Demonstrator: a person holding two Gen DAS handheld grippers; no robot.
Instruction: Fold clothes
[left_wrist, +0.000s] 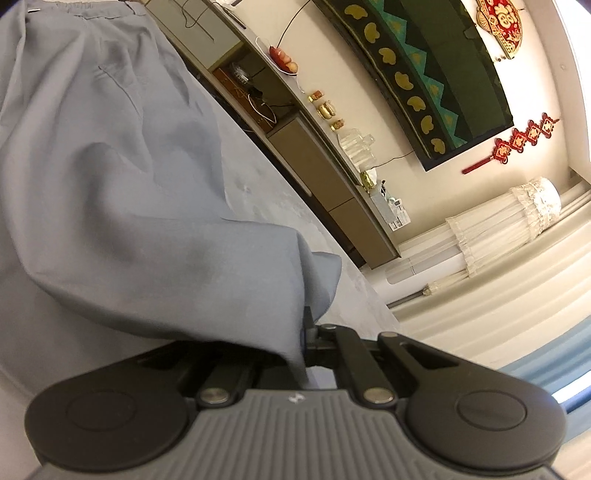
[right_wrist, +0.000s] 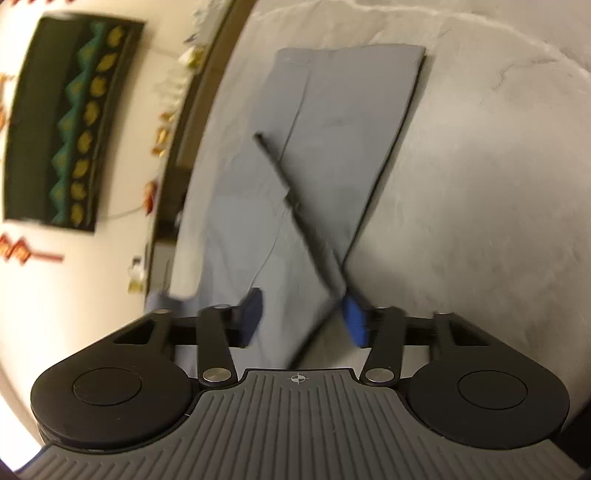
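Note:
A grey-blue pair of trousers lies on a grey marbled table. In the left wrist view my left gripper is shut on a trouser leg end, and the cloth drapes over its fingers and hides them. The waistband lies at the far upper left. In the right wrist view the trousers lie stretched away from me on the table. My right gripper is open, with its blue pads on either side of the near cloth edge. A thin dark strip crosses the cloth.
A long low cabinet with fruit, jars and glasses runs behind the table. A dark wall hanging, red ornaments and white curtains are beyond it. The right wrist view is blurred by motion.

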